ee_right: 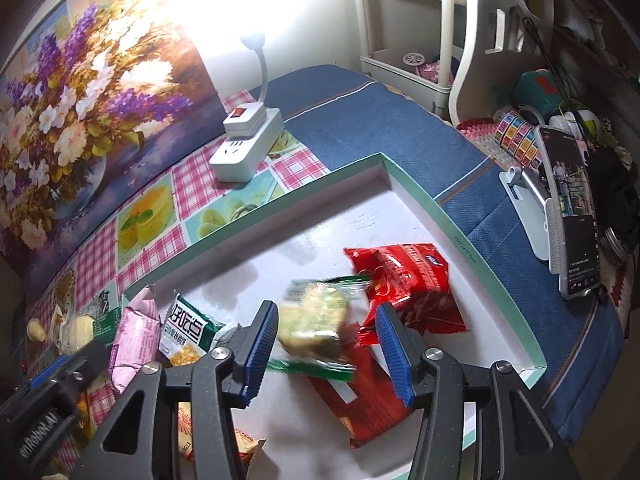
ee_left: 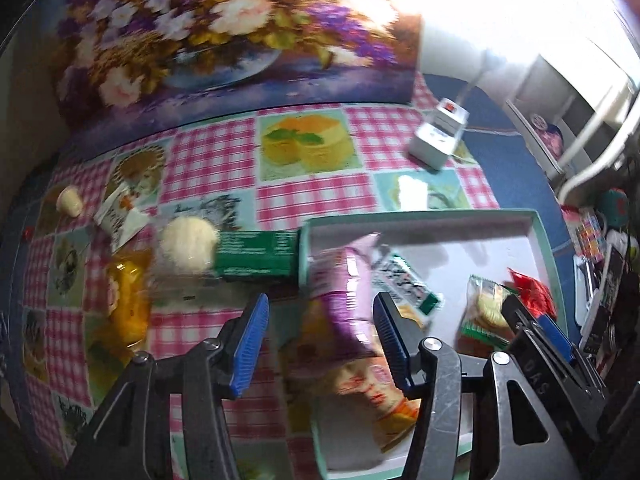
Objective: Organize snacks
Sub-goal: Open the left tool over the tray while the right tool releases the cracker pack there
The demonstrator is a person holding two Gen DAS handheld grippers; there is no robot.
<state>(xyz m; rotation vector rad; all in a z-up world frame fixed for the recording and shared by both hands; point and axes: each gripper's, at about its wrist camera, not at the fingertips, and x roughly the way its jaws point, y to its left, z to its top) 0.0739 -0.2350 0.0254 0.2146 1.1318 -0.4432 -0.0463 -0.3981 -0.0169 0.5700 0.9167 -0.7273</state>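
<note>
My two wrist cameras both look steeply down along their claws from close above the bench (ee_left: 312, 196), the left over the tray's (ee_left: 536, 216) left rim, the right over its middle, sharing tray, floral picture (ee_right: 80, 112) and power strip (ee_right: 244, 148).

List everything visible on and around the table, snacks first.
tray: 1, white, teal rim, on tablecloth
pink packet: 1, pink, over tray's left rim
green-white packet: 1, in tray beside it
cracker packet: 1, green-edged, tray centre
red packets: 2, red, tray's right part
green box: 1, green, tablecloth left of tray
round cakes: 2, cream, tablecloth's left
power strip: 1, white, behind tray
left hand-held gripper: 1, black, open over pink packet
right hand-held gripper: 1, black, open around cracker packet
</note>
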